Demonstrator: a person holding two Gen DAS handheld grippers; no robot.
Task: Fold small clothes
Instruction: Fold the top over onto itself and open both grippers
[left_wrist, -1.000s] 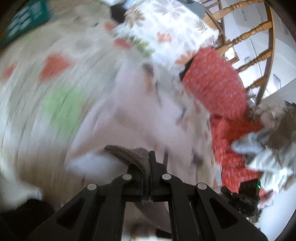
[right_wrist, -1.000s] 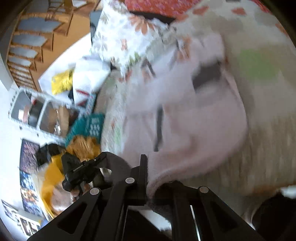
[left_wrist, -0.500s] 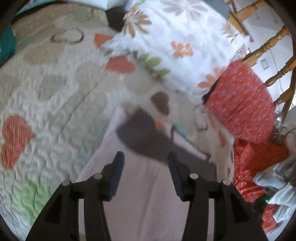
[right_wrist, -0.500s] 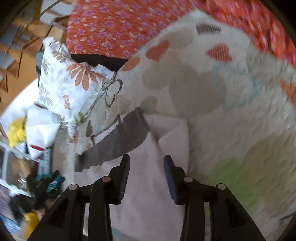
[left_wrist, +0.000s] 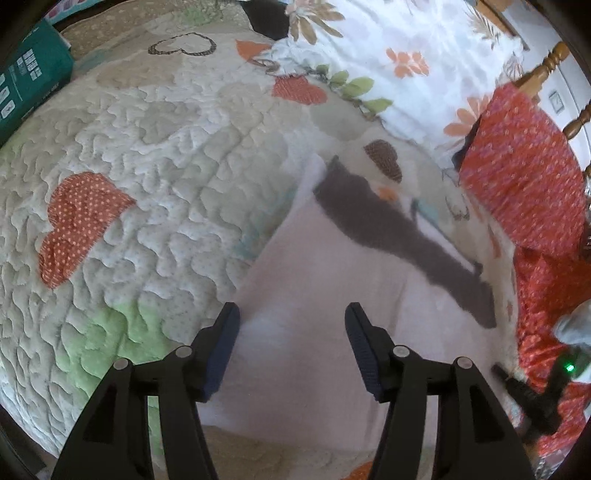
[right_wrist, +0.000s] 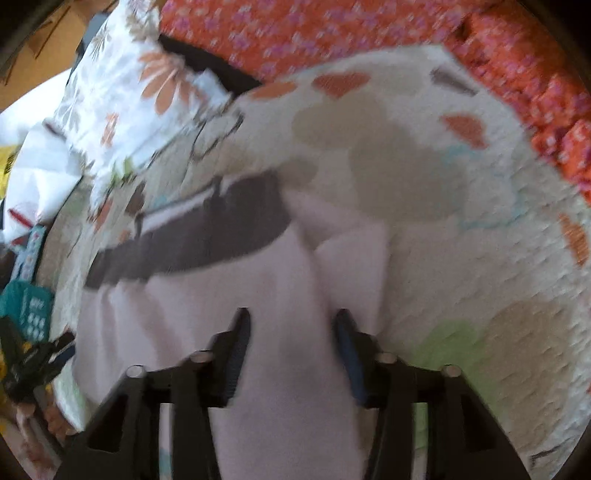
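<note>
A small pale pink garment (left_wrist: 325, 280) with a dark grey waistband (left_wrist: 399, 236) lies flat on the heart-patterned quilt (left_wrist: 155, 155). My left gripper (left_wrist: 291, 347) is open and empty, hovering over the garment's near left part. In the right wrist view the same pink garment (right_wrist: 229, 306) and grey band (right_wrist: 192, 236) lie on the quilt (right_wrist: 443, 206). My right gripper (right_wrist: 291, 350) is open and empty above the garment's near right part, beside a folded-over flap (right_wrist: 354, 266).
A white floral pillow (left_wrist: 388, 55) and an orange-red patterned blanket (left_wrist: 524, 177) lie beyond the garment. A teal box (left_wrist: 26, 81) sits at the far left. A wooden chair back (left_wrist: 554, 74) stands at the right. The right gripper shows at the lower right (left_wrist: 535, 391).
Both grippers were shut on the garment's grey edge a second ago. They have let go, opened and pulled back, and the garment now lies spread on the quilt.
</note>
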